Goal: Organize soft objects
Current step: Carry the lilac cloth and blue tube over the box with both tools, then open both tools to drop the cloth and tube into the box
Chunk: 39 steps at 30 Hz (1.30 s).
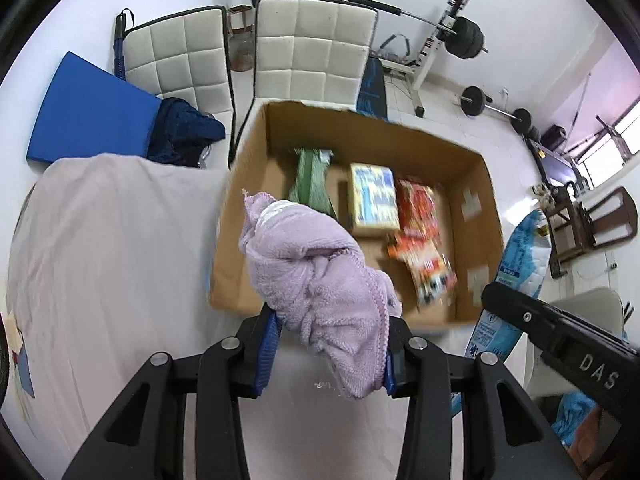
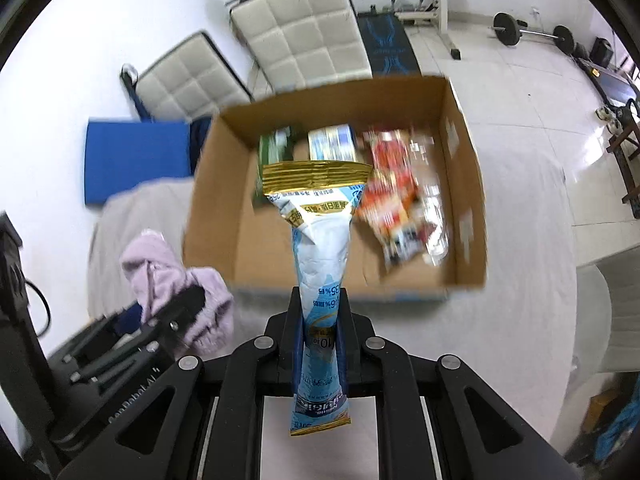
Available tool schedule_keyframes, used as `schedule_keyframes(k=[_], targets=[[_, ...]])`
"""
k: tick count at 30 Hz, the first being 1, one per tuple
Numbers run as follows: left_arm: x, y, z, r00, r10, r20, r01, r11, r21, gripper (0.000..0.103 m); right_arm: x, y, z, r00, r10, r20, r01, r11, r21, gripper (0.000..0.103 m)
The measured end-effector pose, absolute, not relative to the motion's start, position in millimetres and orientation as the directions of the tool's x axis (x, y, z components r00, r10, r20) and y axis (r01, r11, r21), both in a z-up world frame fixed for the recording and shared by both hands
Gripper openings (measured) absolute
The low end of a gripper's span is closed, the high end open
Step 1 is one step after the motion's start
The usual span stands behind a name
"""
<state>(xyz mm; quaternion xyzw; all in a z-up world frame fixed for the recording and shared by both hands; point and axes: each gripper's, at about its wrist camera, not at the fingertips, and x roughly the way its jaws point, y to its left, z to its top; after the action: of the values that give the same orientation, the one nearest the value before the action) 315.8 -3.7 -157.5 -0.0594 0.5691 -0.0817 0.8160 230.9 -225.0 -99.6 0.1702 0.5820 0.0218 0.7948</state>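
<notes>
Left gripper (image 1: 329,354) clamped on a crumpled lilac towel (image 1: 320,276) — cloth bulging up and forward past the blue finger pads (image 1: 267,354), hiding the near-left corner of the cardboard box (image 1: 256,216) ahead. Right gripper (image 2: 320,344) pinched on a light-blue snack bag (image 2: 320,248) with a gold crimped top, squeezed thin at the waist between the fingers, lower end hanging behind the fingertips over the gripper body.

Box open-topped just ahead of both tools, near rim a little beyond the fingertips, standing on a table under a pale grey cloth (image 1: 112,248). Inside, toward the far wall: a green packet (image 1: 310,178), a yellow-and-blue box (image 1: 374,196), red-orange snack packs (image 1: 418,232) with clear wrapping on the right. Bare cardboard floor (image 2: 256,248) on the near left of the interior.

Bag's gold top covering parts of the green packet and the yellow-and-blue box in the right wrist view. Print on all packs blurred, unreadable. Beyond the box, two white quilted chair backs (image 1: 316,52); left of them a blue mat (image 1: 92,112).
</notes>
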Motion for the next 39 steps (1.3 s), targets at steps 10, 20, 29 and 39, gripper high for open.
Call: schedule_keyframes(k=[10,20,29,39], targets=[[392.0,8.4,-205.1,0.233,-0.235,-0.944,-0.009,0.970,-0.243,0.038,313.9,-235.5,-148.5,0.331,0.254,-0.909,0.356,0.858,0.369,0.014],[411.4,8.0,-256.4,0.121,-0.230,-0.966,-0.028,0.972,-0.235,0.038,341.9,-247.0,-241.6,0.275,0.292,-0.916,0.521,0.756,0.397,0.014],[406.8,-3.4,-276.7,0.044,-0.214,-0.976,-0.007,0.977,-0.215,0.044,354.4,-237.7,-292.3,0.162,0.330,-0.930,0.500,0.785,0.366,0.017],[399.7,-4.3,-263.9,0.057,-0.187,-0.981,0.009,0.982,-0.187,0.060,354.4,-230.2,-287.1,0.134,0.284,-0.950,0.421,0.851,0.314,0.052]])
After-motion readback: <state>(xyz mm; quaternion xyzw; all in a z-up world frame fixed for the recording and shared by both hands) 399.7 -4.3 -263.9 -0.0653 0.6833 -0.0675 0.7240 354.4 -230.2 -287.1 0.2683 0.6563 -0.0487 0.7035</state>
